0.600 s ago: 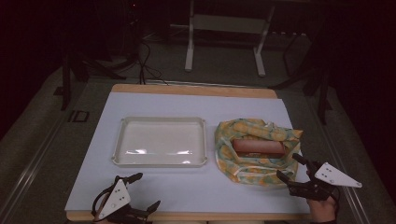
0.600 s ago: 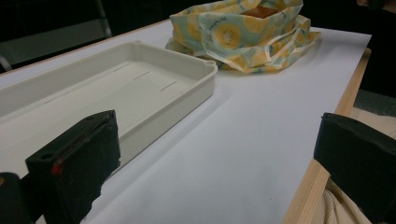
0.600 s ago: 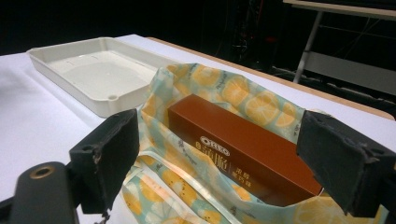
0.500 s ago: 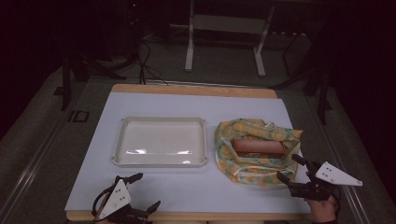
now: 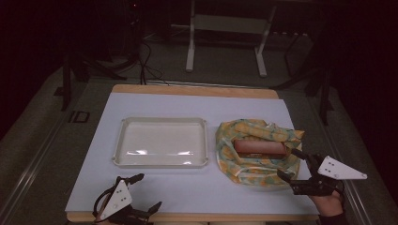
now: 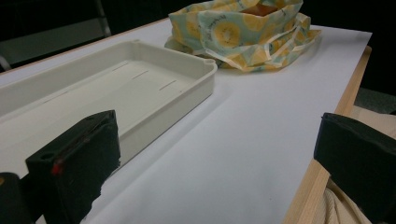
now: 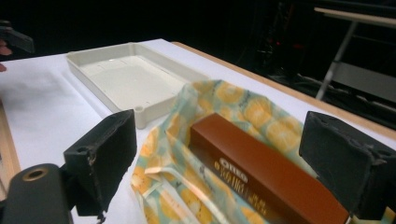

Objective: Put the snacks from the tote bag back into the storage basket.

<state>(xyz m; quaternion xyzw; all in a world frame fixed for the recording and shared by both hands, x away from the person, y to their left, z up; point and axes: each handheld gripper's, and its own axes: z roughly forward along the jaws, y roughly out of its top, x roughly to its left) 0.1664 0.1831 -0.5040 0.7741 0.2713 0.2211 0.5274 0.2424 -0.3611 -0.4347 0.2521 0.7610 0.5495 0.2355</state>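
While both sets of jaws are standing wide apart and gripping nothing, I am holding the right gripper (image 5: 292, 165) at the near right edge of the yellow-patterned cloth bag (image 5: 256, 159) and the left gripper (image 5: 144, 193) low at the table's near left edge.

Looking along the right gripper's jaws, I am seeing the long brown box (image 7: 261, 175) lying between them but farther off, untouched, resting in the open bag, which is sitting on the white table top (image 5: 155, 105) just to the right of the cream tray (image 5: 161, 162); the left gripper's jaws are framing bare white surface beside the tray's near corner (image 6: 205, 70), with the bag (image 6: 243, 32) well beyond, and the wooden table edge (image 6: 327, 154) is running beneath its right-hand jaw.
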